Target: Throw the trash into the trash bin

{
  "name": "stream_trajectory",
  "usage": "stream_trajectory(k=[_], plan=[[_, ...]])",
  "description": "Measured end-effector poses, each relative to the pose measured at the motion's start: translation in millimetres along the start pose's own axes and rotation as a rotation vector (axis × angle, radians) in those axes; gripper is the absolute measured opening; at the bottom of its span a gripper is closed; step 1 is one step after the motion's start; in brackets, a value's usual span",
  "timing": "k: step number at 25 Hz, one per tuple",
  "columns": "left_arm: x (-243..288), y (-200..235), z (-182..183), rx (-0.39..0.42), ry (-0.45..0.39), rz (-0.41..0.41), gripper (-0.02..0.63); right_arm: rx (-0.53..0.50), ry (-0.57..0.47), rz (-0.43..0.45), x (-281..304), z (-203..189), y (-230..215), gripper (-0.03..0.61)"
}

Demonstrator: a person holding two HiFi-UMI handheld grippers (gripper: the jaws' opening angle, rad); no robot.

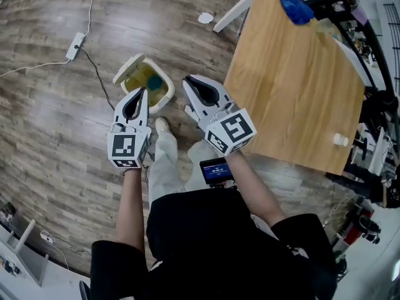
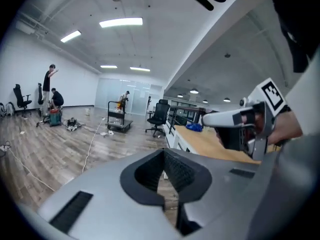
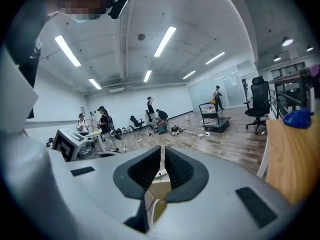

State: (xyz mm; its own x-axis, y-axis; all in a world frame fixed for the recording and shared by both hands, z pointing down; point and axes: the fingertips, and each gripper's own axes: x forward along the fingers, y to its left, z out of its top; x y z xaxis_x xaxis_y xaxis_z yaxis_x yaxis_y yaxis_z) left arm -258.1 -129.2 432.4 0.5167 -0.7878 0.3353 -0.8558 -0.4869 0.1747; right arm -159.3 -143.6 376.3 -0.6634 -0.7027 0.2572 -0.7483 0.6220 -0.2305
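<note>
The trash bin [image 1: 164,96] stands on the wood floor with its cream lid [image 1: 127,67] flipped open; a yellowish liner with something teal lies inside. My left gripper [image 1: 142,90] hangs over the bin's near rim, shut, nothing between its fingers. In the left gripper view its ribbed pads meet at the left gripper [image 2: 163,160], with the right gripper [image 2: 235,120] beside it. My right gripper [image 1: 188,80] is just right of the bin, shut and holding nothing; the right gripper [image 3: 161,158] points out over the room. A crumpled white scrap [image 1: 205,18] lies on the floor farther off.
A wooden table [image 1: 294,86] stands to the right with a blue cloth [image 1: 295,8] on its far end and a small white bottle [image 1: 340,140] by its near edge. A power strip [image 1: 75,45] with cables lies on the floor at left. People, chairs and a cart [image 2: 118,119] are far off.
</note>
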Motion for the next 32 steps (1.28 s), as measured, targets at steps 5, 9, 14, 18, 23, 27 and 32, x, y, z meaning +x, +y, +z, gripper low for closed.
stream_trajectory(k=[5, 9, 14, 18, 23, 27, 32], plan=[[-35.5, -50.6, 105.1, 0.093, -0.175, -0.083, 0.006, -0.052, -0.085, -0.04, -46.4, 55.6, 8.7, 0.02], [-54.2, -95.6, 149.4, 0.201, -0.24, -0.141, 0.006, -0.083, -0.17, -0.067, -74.8, 93.5, 17.1, 0.012], [-80.3, -140.1, 167.9, 0.255, -0.275, -0.171, 0.006, -0.094, -0.233, -0.066, -108.8, 115.9, 31.9, -0.002], [-90.4, -151.7, 183.7, 0.276, -0.309, -0.17, 0.006, -0.104, -0.272, -0.056, -123.4, 131.7, 40.1, -0.002], [-101.7, -161.3, 192.5, 0.297, -0.339, -0.164, 0.006, -0.121, -0.283, -0.056, -136.5, 136.4, 44.3, -0.002], [-101.2, -161.7, 189.4, 0.308, -0.341, -0.158, 0.006, -0.149, -0.284, -0.067, -140.5, 135.0, 44.3, -0.002], [-99.2, -167.0, 189.1, 0.295, -0.339, -0.162, 0.006, -0.146, -0.283, -0.063, -144.4, 133.7, 44.4, -0.002]])
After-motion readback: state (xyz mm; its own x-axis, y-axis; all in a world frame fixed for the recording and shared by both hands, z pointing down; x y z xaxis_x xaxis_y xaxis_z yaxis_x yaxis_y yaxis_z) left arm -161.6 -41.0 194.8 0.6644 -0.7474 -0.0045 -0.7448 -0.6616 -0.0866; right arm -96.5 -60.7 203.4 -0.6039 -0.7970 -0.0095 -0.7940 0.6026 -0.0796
